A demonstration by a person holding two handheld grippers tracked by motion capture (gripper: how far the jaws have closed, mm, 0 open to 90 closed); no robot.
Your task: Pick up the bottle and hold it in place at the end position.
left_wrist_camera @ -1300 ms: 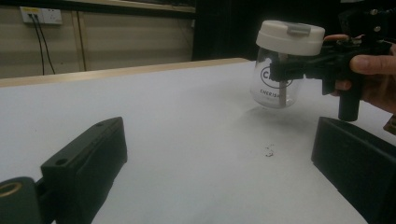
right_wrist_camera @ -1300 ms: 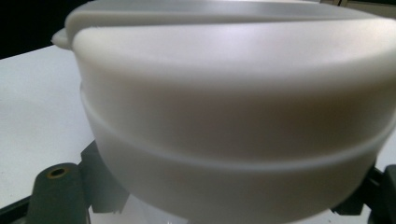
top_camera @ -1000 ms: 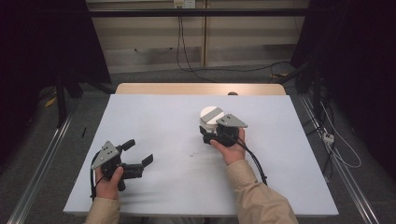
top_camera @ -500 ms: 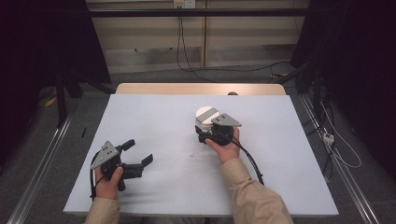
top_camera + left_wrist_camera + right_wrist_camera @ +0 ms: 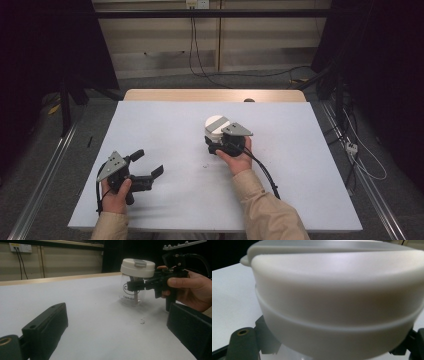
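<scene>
From above, a clear jar [image 5: 215,131] with a white lid [image 5: 216,121] stands upright near the middle of the white surface [image 5: 310,165]. The right gripper [image 5: 214,145] is clamped on it just below the lid. The left gripper [image 5: 148,164] rests well apart, released.

In the left gripper view, that hold sits around the jar [image 5: 132,291], whose print is too blurred to read.

In the right gripper view, the lid [image 5: 337,297] looms close.

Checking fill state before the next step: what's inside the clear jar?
Through the clear jar wall nothing shows inside except its black printed logo. The white lid covers the top, and the right gripper fingers cross the upper wall, so that part stays hidden.
</scene>
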